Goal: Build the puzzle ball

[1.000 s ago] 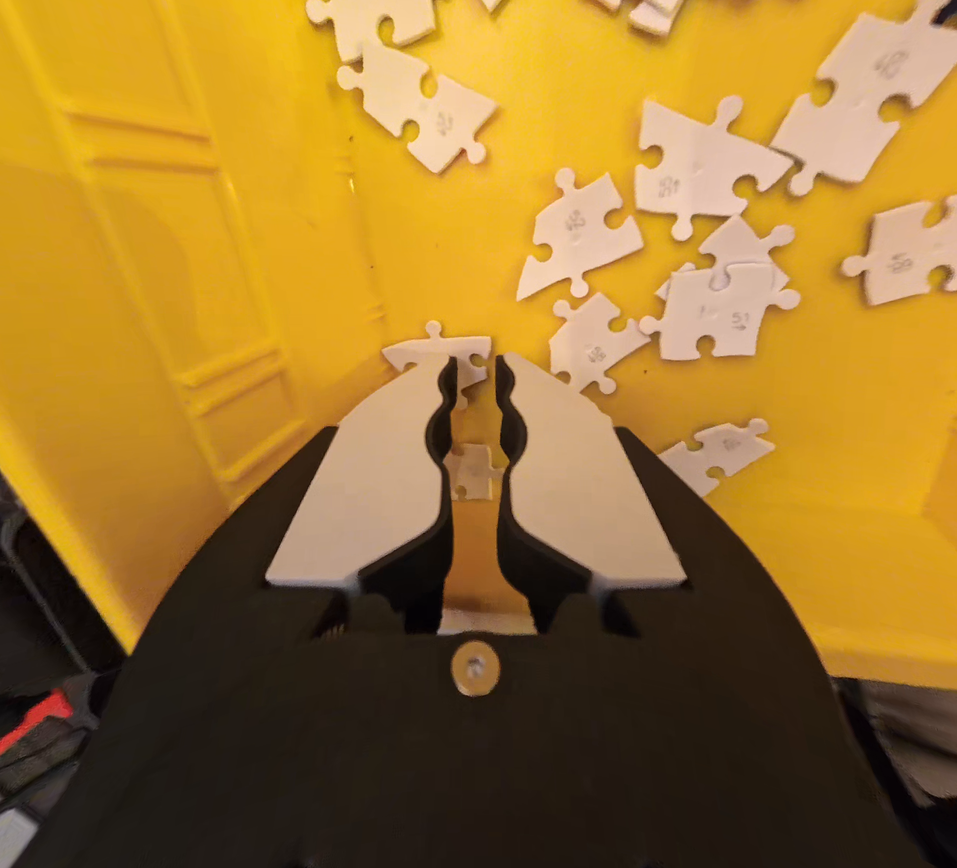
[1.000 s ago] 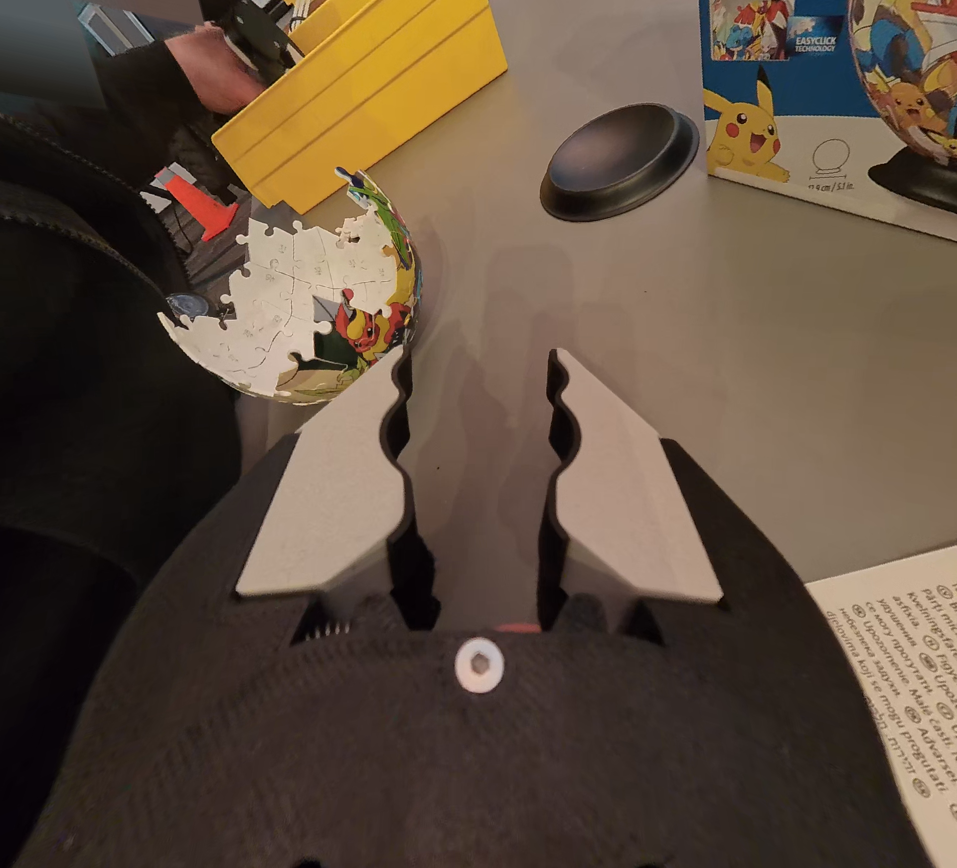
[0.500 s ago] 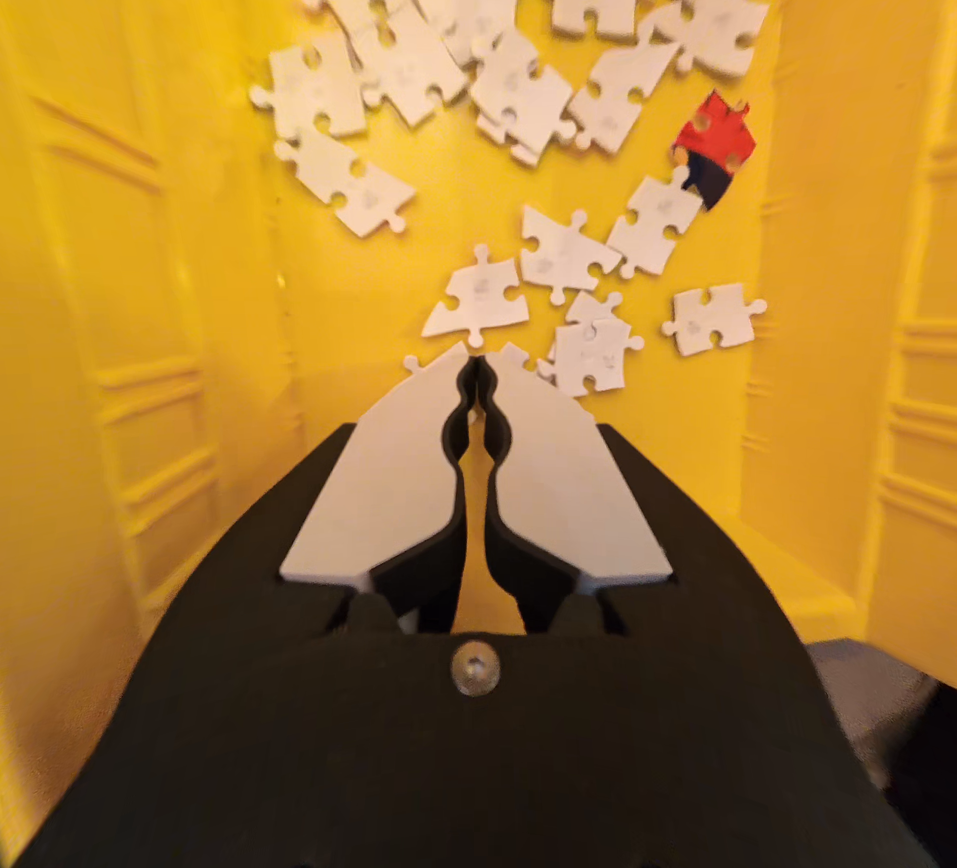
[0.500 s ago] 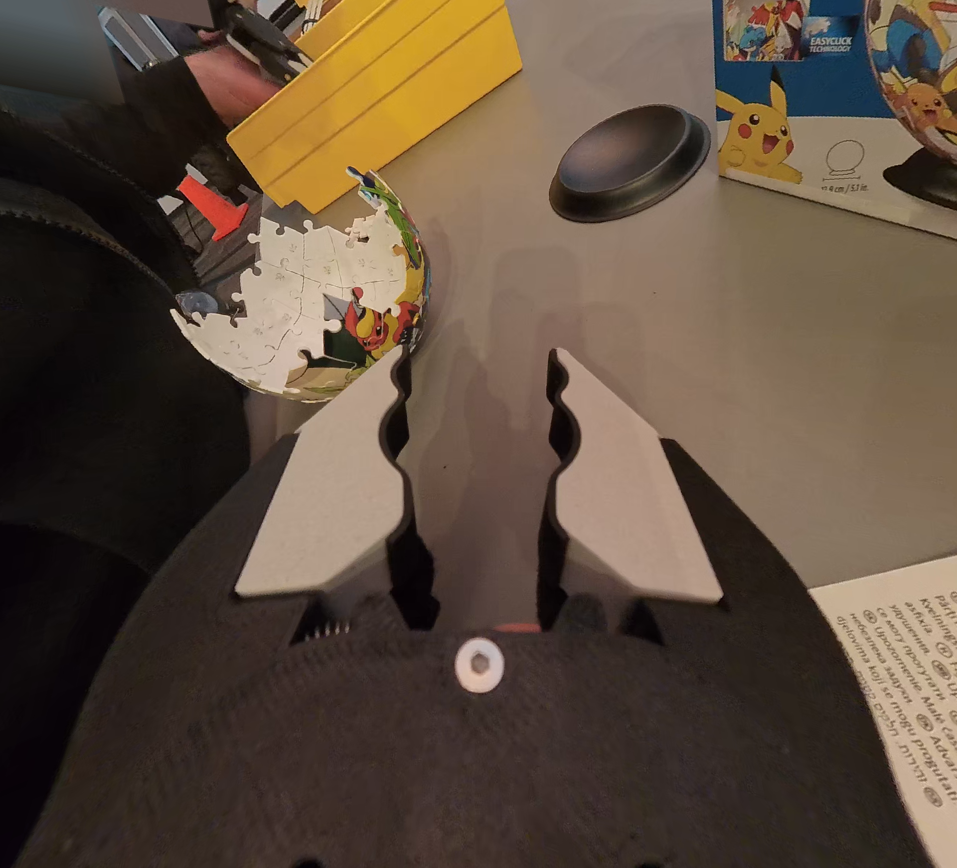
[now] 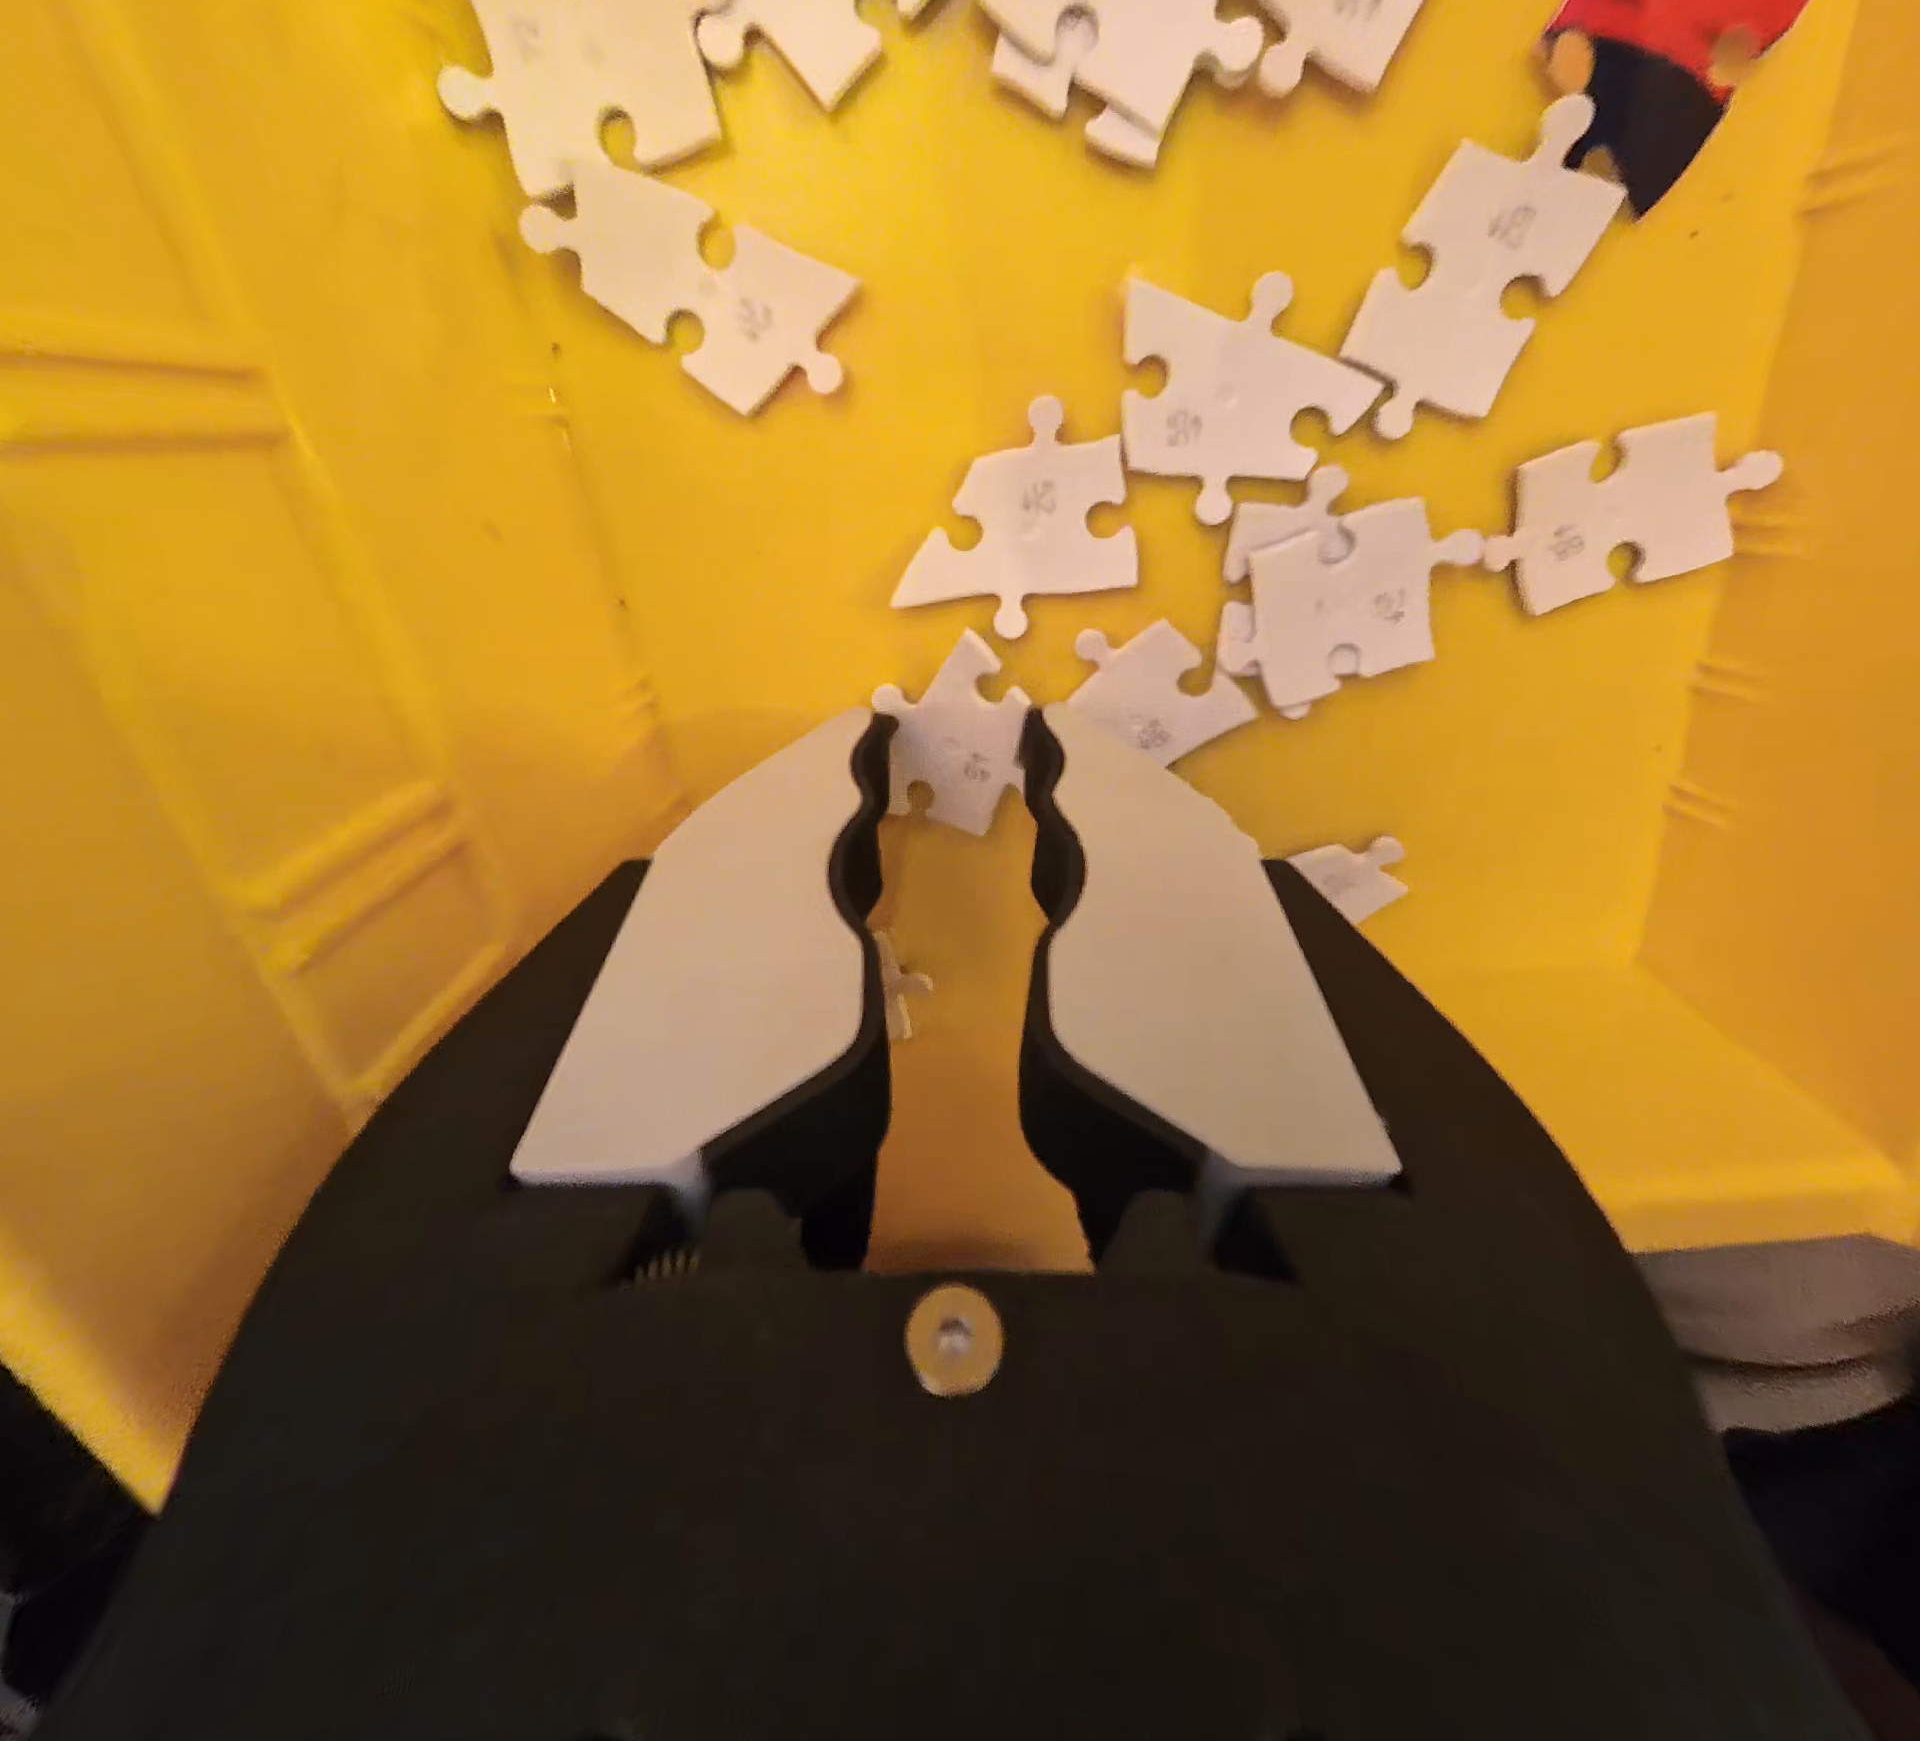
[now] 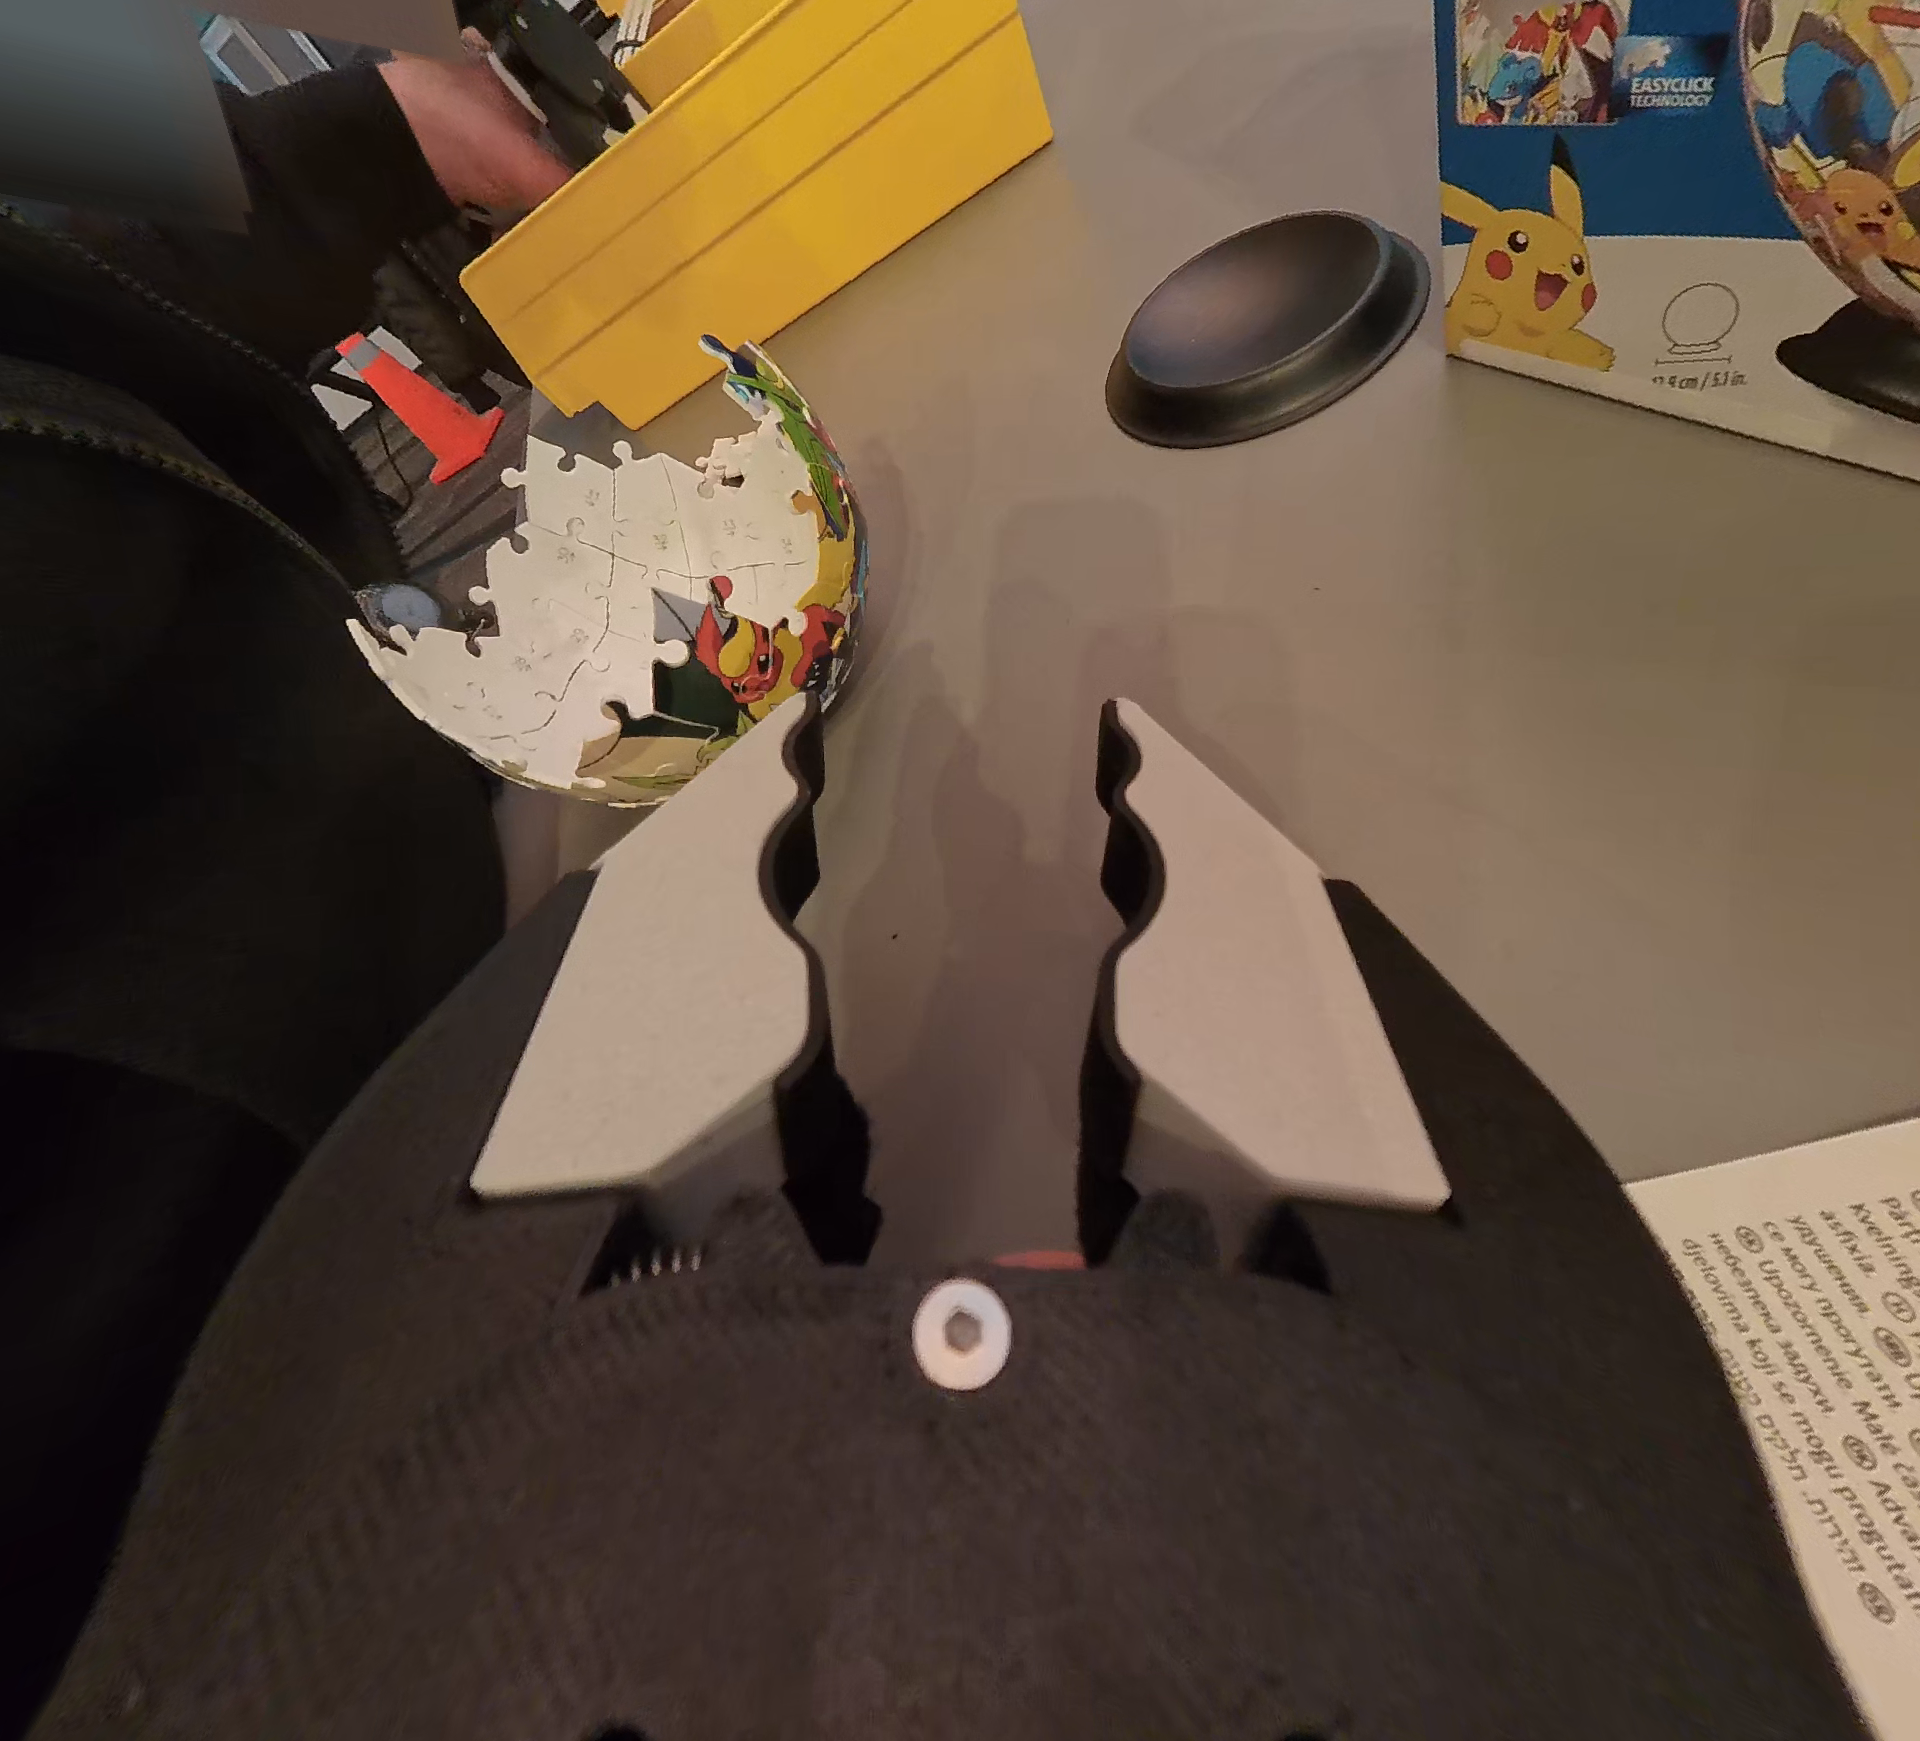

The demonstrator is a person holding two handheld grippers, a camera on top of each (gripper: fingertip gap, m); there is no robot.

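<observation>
My left gripper (image 5: pixel 954 735) is inside the yellow bin (image 5: pixel 260 548), low over its floor. Its jaws stand a piece-width apart, with a white puzzle piece (image 5: pixel 961 756) between the tips. I cannot tell whether they press on it. Several white pieces lie face down beyond, such as one further ahead (image 5: pixel 1029 528), and one red piece (image 5: pixel 1683 18) lies face up at the far right. My right gripper (image 6: pixel 961 725) is open and empty above the grey table (image 6: pixel 1455 704). The half-built puzzle ball (image 6: pixel 644 611) rests just left of its left finger.
In the right wrist view, the yellow bin (image 6: pixel 790 133) stands at the back left, where a person's hand holds the left gripper (image 6: pixel 561 50). A black ball stand (image 6: pixel 1268 330) and the puzzle box (image 6: pixel 1662 81) are at the back right. A printed sheet (image 6: pixel 1818 1379) lies near right. My hands' fingertips stand some 50 cm from each other.
My left gripper was shut half a second ago; its jaws have since parted and it has moved closer to the bin floor, around a white piece. My right gripper has stayed open and hardly moved.
</observation>
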